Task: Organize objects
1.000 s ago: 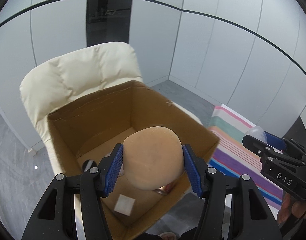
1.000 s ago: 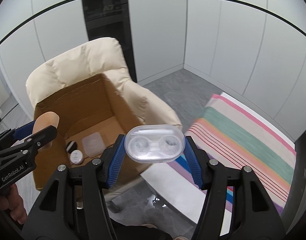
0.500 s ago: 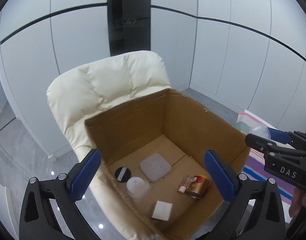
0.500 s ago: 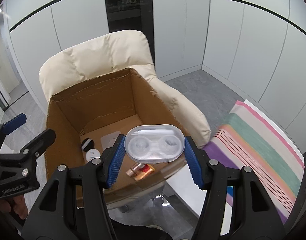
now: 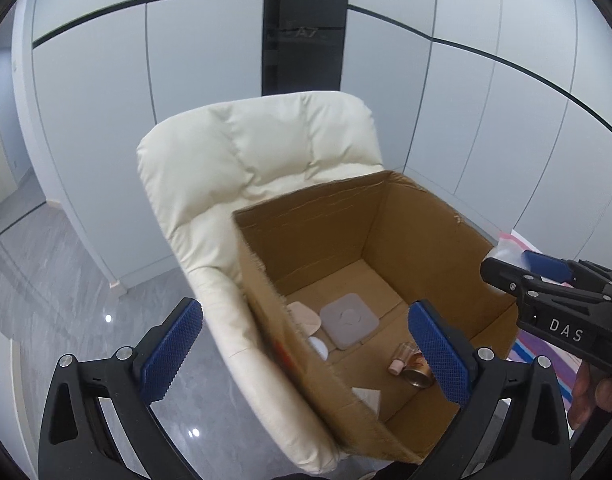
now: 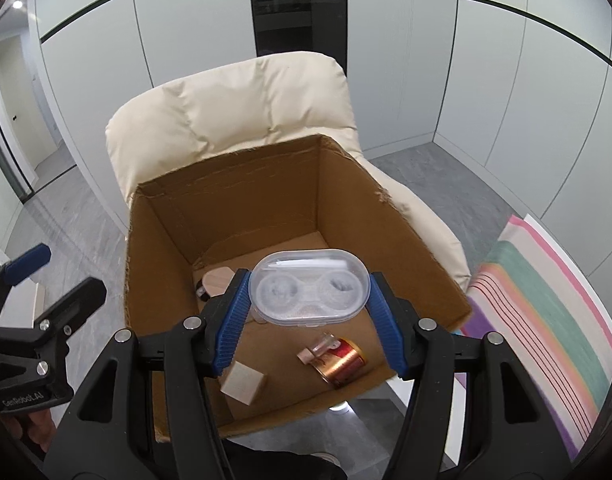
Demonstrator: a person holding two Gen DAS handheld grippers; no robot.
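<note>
My right gripper [image 6: 308, 316] jaws clench the clear case [image 6: 309, 288] above the cardboard box [image 6: 266, 184]; left gripper [image 5: 306, 354] jaws released; I'd lower toward bare floor beside the gold tin [image 6: 342, 362], then let go.

Both grippers are the same build: chunky black plastic frames with triangular cutouts and round silver screws at the joints. The left gripper [image 5: 306, 354] has blue fingertips [image 5: 438, 356] with a fine cross-hatched grip texture, and "GenRobot.AI" in white on its side. The right gripper [image 6: 308, 312] has ribbed blue pads [image 6: 232, 322] and "DAS" in white on its body. Bare skin of the right hand [image 5: 594, 396] shows under it.
</note>
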